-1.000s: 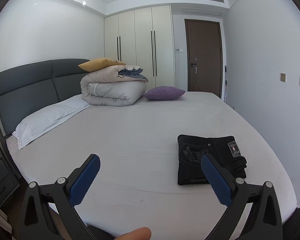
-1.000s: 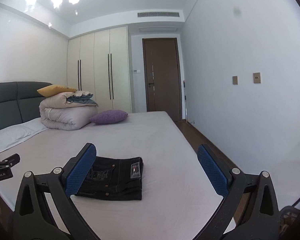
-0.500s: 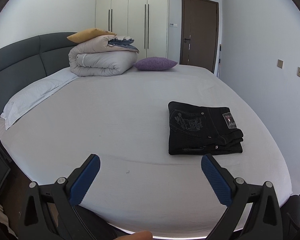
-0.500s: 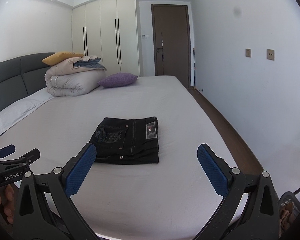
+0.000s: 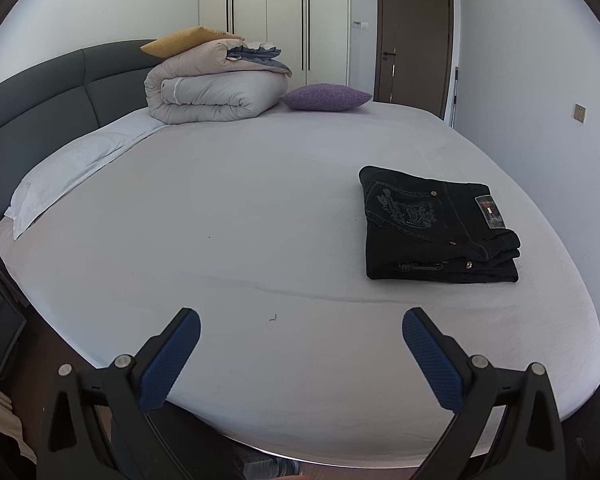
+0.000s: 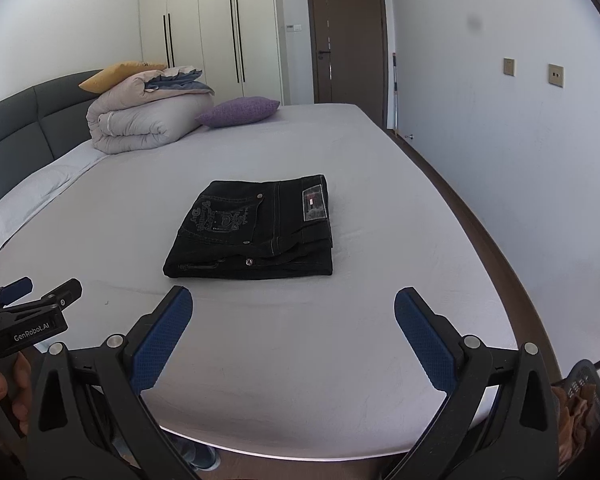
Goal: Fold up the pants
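Black jeans (image 5: 436, 226) lie folded in a neat rectangle on the white bed sheet (image 5: 240, 208), right of centre in the left wrist view and centred in the right wrist view (image 6: 256, 232). My left gripper (image 5: 300, 326) is open and empty, above the bed's near edge, well left of the jeans. My right gripper (image 6: 294, 304) is open and empty, just in front of the jeans, not touching them. The left gripper also shows at the left edge of the right wrist view (image 6: 36, 292).
A rolled duvet (image 5: 216, 92) with a yellow cushion (image 5: 184, 40) on top, a purple cushion (image 5: 326, 97) and a white pillow (image 5: 72, 168) lie by the grey headboard (image 5: 40, 96). Wardrobe and brown door (image 5: 414, 32) stand behind. The wall runs close along the bed's right side.
Both grippers have risen and tilted down toward the bed, so the folded jeans now sit higher and fuller in view. The jeans have not moved. Both grippers stay open.
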### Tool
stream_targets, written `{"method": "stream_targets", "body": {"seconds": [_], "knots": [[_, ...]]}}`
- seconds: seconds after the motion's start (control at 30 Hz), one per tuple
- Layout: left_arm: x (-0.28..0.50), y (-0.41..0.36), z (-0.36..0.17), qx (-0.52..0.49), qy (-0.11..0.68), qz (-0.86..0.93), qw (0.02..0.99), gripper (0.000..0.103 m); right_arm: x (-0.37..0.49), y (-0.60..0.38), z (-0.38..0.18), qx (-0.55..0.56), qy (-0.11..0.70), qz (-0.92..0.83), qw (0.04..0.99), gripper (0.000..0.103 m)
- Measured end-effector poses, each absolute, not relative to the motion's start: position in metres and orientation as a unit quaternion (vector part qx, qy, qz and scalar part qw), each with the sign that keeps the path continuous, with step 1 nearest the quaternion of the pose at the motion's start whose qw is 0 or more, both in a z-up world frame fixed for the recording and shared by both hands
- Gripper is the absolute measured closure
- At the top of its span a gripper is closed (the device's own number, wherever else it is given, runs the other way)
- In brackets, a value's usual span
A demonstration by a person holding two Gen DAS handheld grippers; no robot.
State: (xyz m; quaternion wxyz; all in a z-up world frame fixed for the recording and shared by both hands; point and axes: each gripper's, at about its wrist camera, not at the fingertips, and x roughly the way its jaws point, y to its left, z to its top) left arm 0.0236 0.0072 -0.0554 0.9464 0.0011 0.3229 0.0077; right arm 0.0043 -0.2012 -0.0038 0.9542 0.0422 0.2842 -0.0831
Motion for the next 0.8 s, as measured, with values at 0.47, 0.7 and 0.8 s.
{"method": "stream_targets", "body": {"seconds": [0.47, 0.7, 0.8], "knots": [[0.028, 0.000, -0.074, 0.011, 0.347, -0.010, 0.938, 0.000, 0.030, -0.202, -0.039, 0.048, 0.329, -0.074, 0.940, 0.000], [0.028, -0.002, -0.077, 0.013, 0.351, -0.013, 0.936, 0.000, 0.039, -0.198, -0.048, 0.051, 0.339, -0.073, 0.937, 0.000], [0.028, -0.002, -0.077, 0.013, 0.351, -0.013, 0.936, 0.000, 0.040, -0.196, -0.049, 0.050, 0.339, -0.073, 0.937, 0.000]]}}
